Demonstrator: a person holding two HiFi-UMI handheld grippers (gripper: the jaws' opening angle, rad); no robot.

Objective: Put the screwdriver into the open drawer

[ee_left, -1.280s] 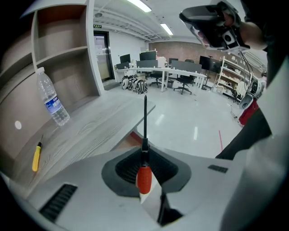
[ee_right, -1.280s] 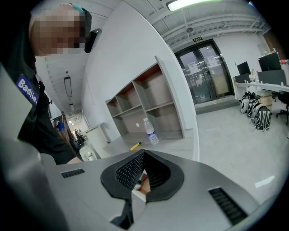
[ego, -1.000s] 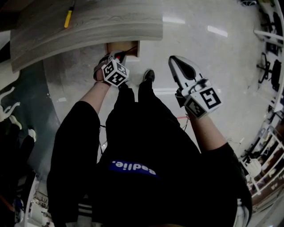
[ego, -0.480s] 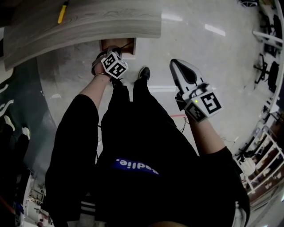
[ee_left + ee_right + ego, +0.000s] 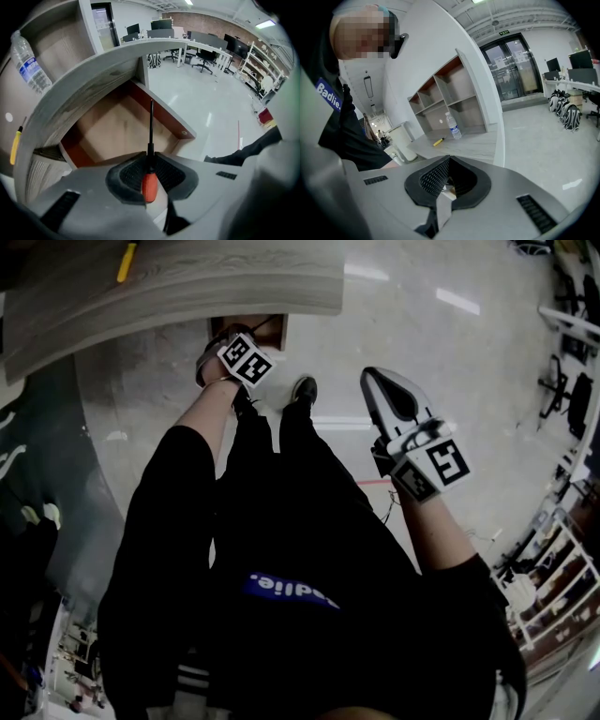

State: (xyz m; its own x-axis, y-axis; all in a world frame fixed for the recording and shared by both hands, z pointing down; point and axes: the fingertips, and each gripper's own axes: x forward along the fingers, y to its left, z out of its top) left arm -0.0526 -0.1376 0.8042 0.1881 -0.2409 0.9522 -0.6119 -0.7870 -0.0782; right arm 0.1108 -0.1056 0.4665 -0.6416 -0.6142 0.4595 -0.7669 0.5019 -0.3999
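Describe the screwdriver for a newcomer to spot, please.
Under the curved grey wood-grain counter sits an open reddish-brown drawer. There, the left gripper clamps the screwdriver: red handle, black shaft, unlike the yellow-handled tool on the counter.

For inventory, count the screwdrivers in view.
2: red-handled screwdriver in the left gripper over the open wooden drawer; yellow-handled screwdriver on the grey countertop. More may be hidden.

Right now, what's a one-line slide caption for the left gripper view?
Left gripper, jaws shut on the red-handled screwdriver, points its shaft toward the open drawer under the counter.
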